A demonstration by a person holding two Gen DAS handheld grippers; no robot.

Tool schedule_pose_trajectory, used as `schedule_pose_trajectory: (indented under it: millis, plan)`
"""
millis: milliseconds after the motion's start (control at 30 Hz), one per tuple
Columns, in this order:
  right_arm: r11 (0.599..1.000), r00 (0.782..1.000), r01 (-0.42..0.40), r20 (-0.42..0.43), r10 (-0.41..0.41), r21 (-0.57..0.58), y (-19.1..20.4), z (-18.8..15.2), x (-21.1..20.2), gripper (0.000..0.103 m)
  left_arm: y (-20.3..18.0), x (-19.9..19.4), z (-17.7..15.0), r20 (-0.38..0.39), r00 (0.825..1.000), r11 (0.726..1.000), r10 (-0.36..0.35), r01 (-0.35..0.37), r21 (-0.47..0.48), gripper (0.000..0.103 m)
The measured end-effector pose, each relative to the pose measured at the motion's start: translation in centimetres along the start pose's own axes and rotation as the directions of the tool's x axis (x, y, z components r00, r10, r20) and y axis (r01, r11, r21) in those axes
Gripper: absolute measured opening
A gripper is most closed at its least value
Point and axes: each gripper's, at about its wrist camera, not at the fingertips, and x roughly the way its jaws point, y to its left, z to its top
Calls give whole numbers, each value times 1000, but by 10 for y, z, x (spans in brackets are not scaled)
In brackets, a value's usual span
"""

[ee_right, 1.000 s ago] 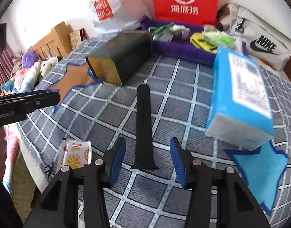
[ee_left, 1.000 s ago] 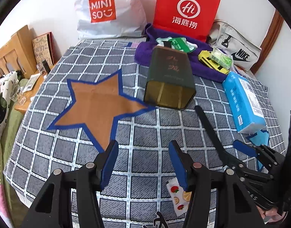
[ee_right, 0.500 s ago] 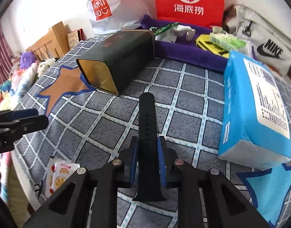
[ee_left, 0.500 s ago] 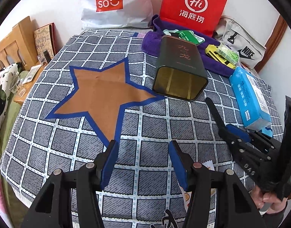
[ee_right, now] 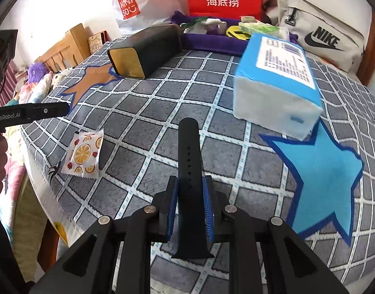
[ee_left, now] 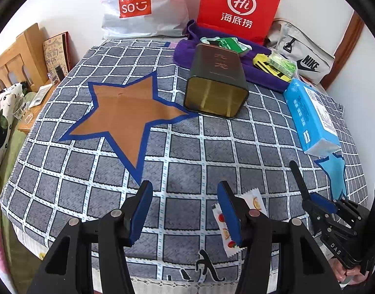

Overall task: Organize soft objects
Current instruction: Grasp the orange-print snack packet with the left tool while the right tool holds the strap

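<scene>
R gripper (ee_right: 190, 203) was clenched on the black watch strap (ee_right: 189, 161), blue fingers (ee_right: 208, 205) pressing both its long sides; the strap's wide end sat behind the fingers and its holed tip pointed fwd over the grid cloth (ee_right: 143, 112). Can't tell whether the strap was clear of the cloth or touching it. In the left wrist view the same gripper (ee_left: 309, 201) showed at the R edge w/ the strap (ee_left: 297, 178) poking out toward the cloth's centre.

L gripper (ee_left: 185, 210) was released, fingers (ee_left: 140, 210) spread wide w/ nothing between them, above the cloth's near edge. Fruit-print sachet (ee_left: 226, 225) lay flat just beside and partly behind its R finger, close to that near edge; in the right wrist view the sachet (ee_right: 83, 155) sat L of the strap, apart from it.

Open room: bare cloth (ee_left: 192, 147) between the two grippers and the dark tin (ee_left: 216, 83), which lay on its side w/ open gold mouth facing the near edge. Brown star (ee_left: 123, 112) lay L of the tin, one point touching or just under the mouth's corner. Blue tissue pack (ee_right: 278, 78) lay R of the strap, near end overlapping the top point of the blue star (ee_right: 324, 178); that star lay just R of the R gripper.

Far edge was crowded: purple towel (ee_left: 185, 54) w/ small packets on it, red bag (ee_left: 238, 7), white Miniso bag (ee_left: 138, 7) and grey Nike bag (ee_left: 305, 56) against the wall. Cloth dropped off at the L edge next to a wooden headboard (ee_left: 13, 56).
</scene>
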Motion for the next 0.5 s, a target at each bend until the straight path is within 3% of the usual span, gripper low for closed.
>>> schedule_pose_trajectory:
  millis: [367,500]
  plan:
    - [1000,999,-6,46,7,-7,1,10,9,24,-12,1,-9,-28,1000,1000,4,-4,11,54]
    - [998,997,-52,55,53,-24,6,12,11,46,-24,3,-14,-39,999,999,-6,7,36,58]
